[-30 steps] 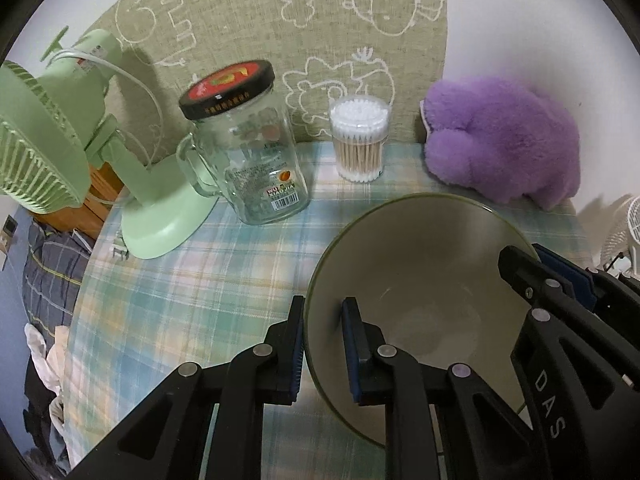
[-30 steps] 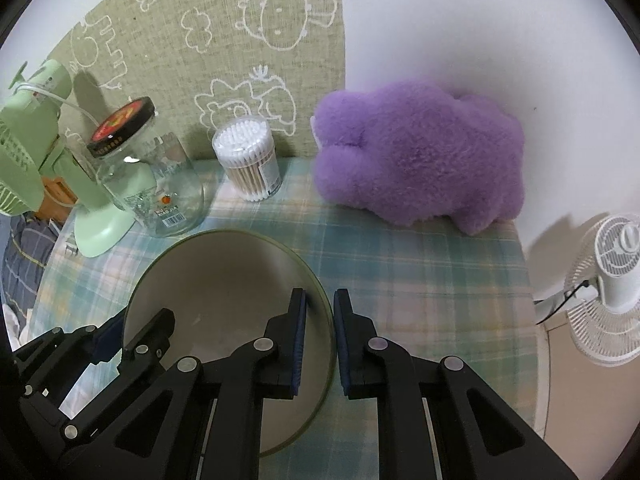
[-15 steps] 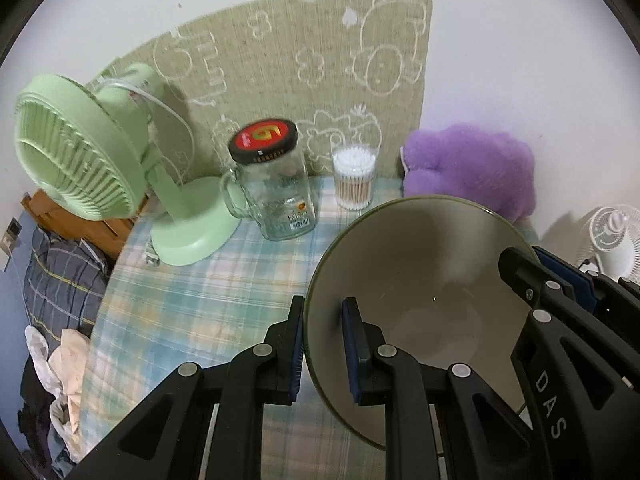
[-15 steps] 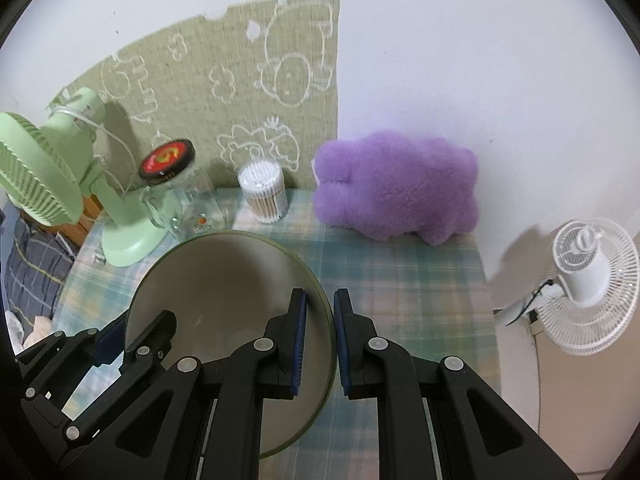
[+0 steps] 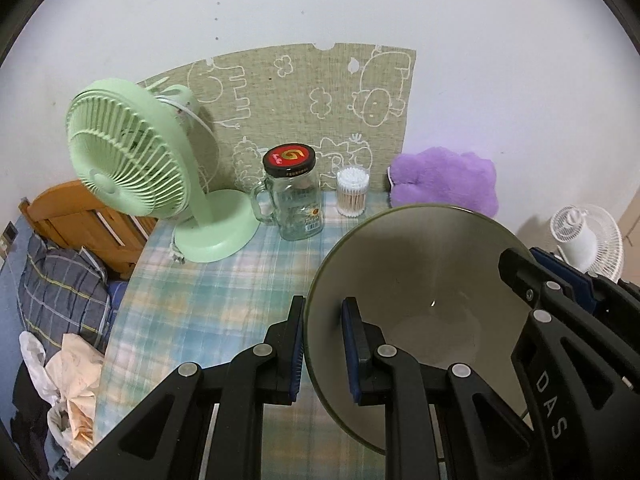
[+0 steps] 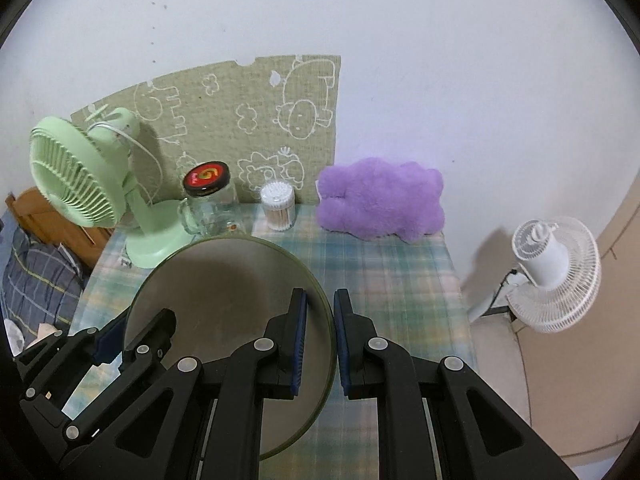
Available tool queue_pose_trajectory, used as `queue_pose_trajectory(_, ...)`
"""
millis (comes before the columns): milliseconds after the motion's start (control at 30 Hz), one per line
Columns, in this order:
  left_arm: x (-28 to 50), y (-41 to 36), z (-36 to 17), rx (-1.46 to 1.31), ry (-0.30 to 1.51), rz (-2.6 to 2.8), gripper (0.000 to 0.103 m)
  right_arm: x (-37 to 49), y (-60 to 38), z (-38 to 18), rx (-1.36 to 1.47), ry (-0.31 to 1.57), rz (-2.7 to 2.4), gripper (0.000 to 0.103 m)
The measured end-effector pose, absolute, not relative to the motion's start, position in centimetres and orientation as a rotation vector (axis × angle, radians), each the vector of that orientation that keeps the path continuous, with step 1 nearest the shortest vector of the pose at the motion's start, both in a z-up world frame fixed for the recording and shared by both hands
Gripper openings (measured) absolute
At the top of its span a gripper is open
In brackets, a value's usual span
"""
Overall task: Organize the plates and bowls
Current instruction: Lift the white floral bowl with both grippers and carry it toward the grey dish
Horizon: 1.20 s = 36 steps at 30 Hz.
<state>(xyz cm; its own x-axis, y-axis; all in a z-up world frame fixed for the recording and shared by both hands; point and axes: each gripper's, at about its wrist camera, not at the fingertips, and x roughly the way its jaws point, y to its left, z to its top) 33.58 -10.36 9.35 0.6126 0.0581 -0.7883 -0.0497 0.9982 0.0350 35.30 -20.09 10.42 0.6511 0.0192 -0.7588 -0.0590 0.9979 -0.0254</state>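
Bowl (image 5: 420, 280), olive-rimmed, is held above the plaid tablecloth (image 5: 208, 296), in front of the glass jar (image 5: 294, 196). Left gripper (image 5: 322, 344) clamps its left rim; right gripper (image 6: 320, 344) clamps its right rim.

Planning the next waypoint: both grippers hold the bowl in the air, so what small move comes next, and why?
Probably lower the bowl level toward the bare checked tablecloth below. The left gripper and right gripper each pinch opposite rims, and the jar and green fan stand further back.
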Motion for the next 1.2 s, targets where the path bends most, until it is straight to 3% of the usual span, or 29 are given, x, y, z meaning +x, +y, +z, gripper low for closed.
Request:
queue_pose_trajectory(600, 23.9, -6.2, 9.4, 0.038, 0.907, -0.038, 0.015, 23.8, -15.1, 10.6, 0.003, 0.871, -0.036, 0.017)
queue_pose_trajectory(1200, 17.6, -4.2, 4.2, 0.035, 1.015, -0.086, 0.015, 16.8, -12.8, 5.9, -0.033, 0.982, -0.045, 0.017)
